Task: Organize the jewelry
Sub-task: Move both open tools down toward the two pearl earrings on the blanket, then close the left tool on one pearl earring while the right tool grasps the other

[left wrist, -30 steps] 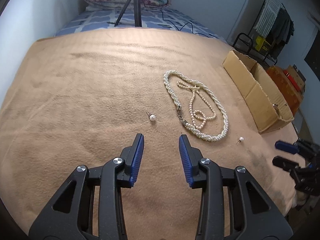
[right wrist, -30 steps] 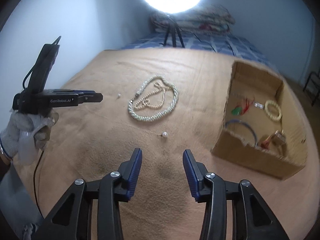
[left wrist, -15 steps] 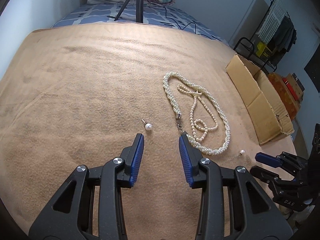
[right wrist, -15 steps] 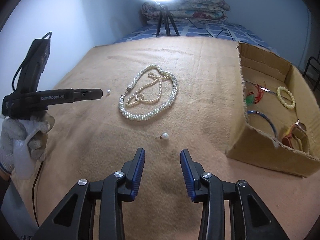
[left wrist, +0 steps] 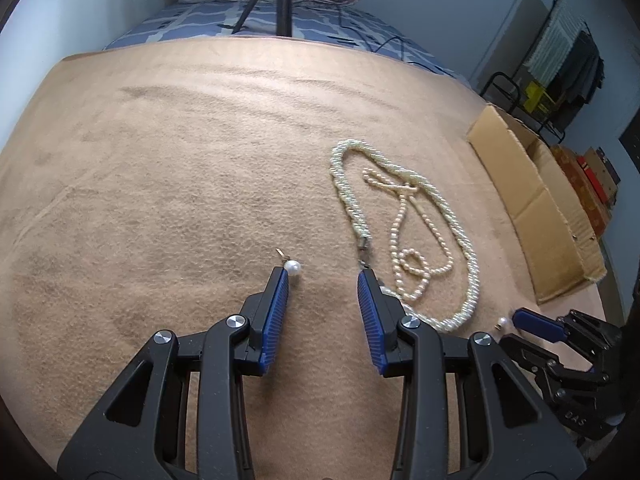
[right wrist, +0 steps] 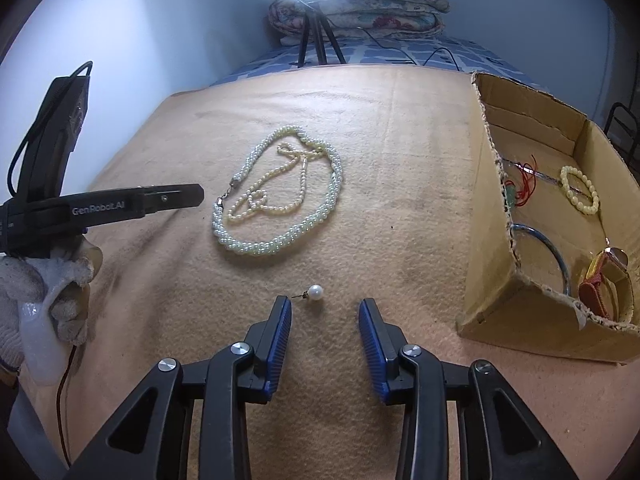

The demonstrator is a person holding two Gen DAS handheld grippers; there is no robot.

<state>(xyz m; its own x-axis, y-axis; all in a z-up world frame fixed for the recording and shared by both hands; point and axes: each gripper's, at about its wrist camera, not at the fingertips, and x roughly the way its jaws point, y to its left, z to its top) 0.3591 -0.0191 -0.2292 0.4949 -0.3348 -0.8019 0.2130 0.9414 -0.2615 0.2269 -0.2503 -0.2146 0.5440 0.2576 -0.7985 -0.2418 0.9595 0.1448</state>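
Two pearl earrings and pearl necklaces lie on a tan blanket [left wrist: 160, 200]. My left gripper [left wrist: 323, 276] is open and empty; one pearl earring [left wrist: 292, 267] lies just beyond its left fingertip. The twisted pearl necklace [left wrist: 468, 264] and a thin pearl strand [left wrist: 400, 220] lie to its right. My right gripper [right wrist: 324, 306] is open and empty; the second pearl earring [right wrist: 315, 291] lies just ahead between its fingertips. The necklace [right wrist: 280, 240] lies beyond it. The right gripper also shows in the left wrist view [left wrist: 532, 328], next to that earring [left wrist: 502, 322].
An open cardboard box [right wrist: 492, 300] stands on the right, holding a bead bracelet [right wrist: 580, 196], a blue bangle [right wrist: 556, 248], a red-strapped watch [right wrist: 600, 280] and red cord. A tripod [right wrist: 316, 40] and folded quilts [right wrist: 360, 4] stand behind. The left gripper's body [right wrist: 100, 208] shows at left.
Both grippers have moved forward and down toward the blanket. Each pearl earring now lies right at its gripper's fingertips. Both stay open.
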